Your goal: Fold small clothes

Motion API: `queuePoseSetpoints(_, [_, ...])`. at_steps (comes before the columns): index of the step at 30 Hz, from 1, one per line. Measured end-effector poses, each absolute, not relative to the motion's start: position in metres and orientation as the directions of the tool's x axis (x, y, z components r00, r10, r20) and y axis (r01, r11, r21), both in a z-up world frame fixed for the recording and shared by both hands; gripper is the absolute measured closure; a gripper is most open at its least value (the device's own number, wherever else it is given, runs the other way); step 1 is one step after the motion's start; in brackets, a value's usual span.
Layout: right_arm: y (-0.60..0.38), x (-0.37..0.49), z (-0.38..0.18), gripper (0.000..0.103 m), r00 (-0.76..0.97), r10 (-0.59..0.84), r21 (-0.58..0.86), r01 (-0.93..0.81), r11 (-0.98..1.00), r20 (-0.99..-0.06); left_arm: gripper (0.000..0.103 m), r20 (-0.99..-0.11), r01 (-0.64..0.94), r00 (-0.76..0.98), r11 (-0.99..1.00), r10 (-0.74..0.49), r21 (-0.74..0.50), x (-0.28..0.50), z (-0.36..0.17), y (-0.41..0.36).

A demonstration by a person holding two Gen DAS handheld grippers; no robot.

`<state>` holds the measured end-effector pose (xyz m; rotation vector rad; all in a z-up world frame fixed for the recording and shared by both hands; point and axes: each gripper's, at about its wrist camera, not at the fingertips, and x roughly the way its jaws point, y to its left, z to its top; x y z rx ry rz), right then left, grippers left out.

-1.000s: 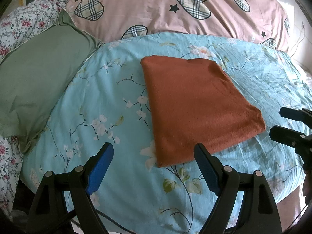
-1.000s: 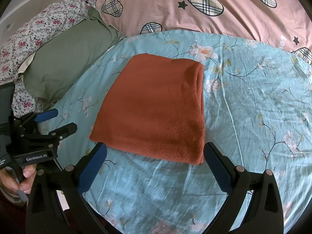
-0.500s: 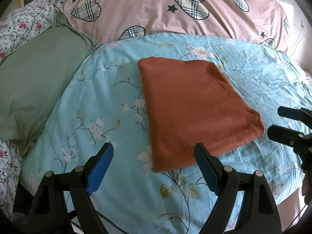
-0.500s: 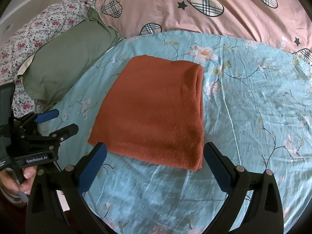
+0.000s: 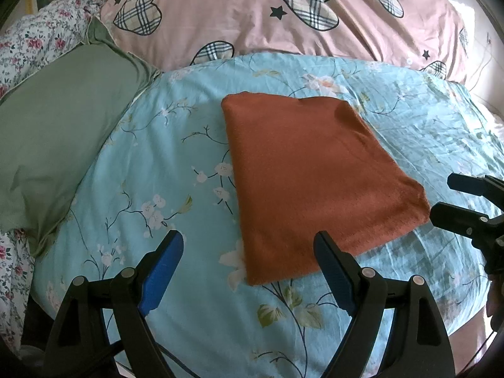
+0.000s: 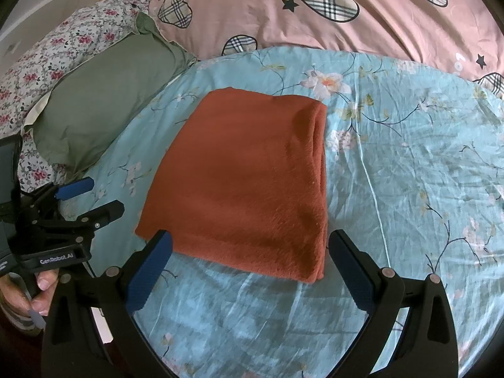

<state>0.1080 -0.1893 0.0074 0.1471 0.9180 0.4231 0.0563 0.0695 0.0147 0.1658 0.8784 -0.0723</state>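
while the left wrist camera looks down its own fingers, the left gripper (image 5: 247, 261) hangs low over the near edge of the blue floral sheet (image 5: 157, 163), jaws spread wide and holding nothing. its right blue pad sits in front of the near edge of the rust-orange folded cloth (image 5: 312, 176); whether it touches the fabric cannot be told from here. the cloth lies flat on the sheet, folded into a rough rectangle, its near left corner falling between the two fingers. at the right edge of this view the right gripper (image 5: 447, 198) pokes in, only its two black fingertips visible, parted, just off the cloth's near right corner. a green pillow (image 5: 56, 132) lies off to the left, a pink heart-print duvet (image 5: 283, 15) behind.

over to the right wrist view: the right gripper (image 6: 250, 250) is also wide open and empty, its fingers straddling the cloth's (image 6: 242, 173) near edge, the stacked layers showing along the cloth's right side. the left pad overlaps the near left corner in the picture; contact is unclear. at far left the left gripper (image 6: 91, 197) shows from the side, fingers apart, and the person's left hand (image 6: 34, 296) wraps its handle, mostly cut off by the frame.
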Motion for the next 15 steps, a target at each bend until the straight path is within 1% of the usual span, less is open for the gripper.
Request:
queuePoseSetpoints(5, [-0.193,0.121,0.000,0.004,0.531,0.409,0.306,-0.275,0.911,-0.742,0.018,-0.762,0.121,0.647,0.985,0.013,0.119,0.069,0.010,0.071])
queuePoseSetpoints(15, [-0.192,0.136,-0.001,0.004,0.529,0.420,0.312,-0.284,0.906,-0.737,0.018,-0.773,0.095,0.634,0.990,0.017,0.100,0.088,0.007,0.080])
